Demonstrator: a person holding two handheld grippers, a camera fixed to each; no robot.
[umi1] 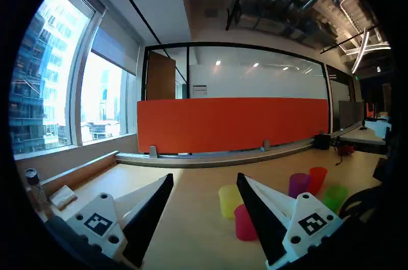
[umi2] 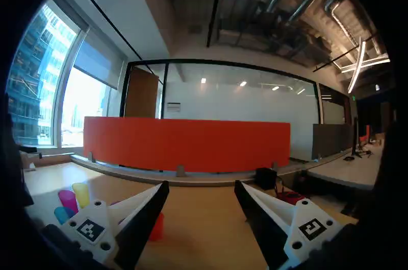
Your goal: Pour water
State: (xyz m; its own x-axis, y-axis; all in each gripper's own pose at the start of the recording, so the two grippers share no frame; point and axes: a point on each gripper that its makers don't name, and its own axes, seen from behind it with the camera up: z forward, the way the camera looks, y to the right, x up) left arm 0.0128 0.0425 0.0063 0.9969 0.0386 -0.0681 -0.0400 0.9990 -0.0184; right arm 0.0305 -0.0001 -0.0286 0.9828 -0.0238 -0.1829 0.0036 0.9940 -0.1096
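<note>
Pink cup point(umi1: 244, 223) stands upright just ahead between the spread, empty left tongs point(umi1: 204, 175); other cups point(umi2: 69, 200) sit left of the spread right tongs point(umi2: 201, 183).

The left gripper point(umi1: 204, 175) sits across the bottom of its view, jaws spread wide, tips pointing up toward centre. The right gripper point(umi2: 201, 183) sits likewise, jaws wide apart.

Colours galore: yellow cup point(umi1: 229, 199), pink cup point(umi1: 245, 222), purple cup point(umi1: 298, 184), red cup point(umi1: 317, 179), green cup point(umi1: 335, 197), tan table point(umi1: 199, 229), and a solid orange divider point(umi1: 232, 123).
</note>
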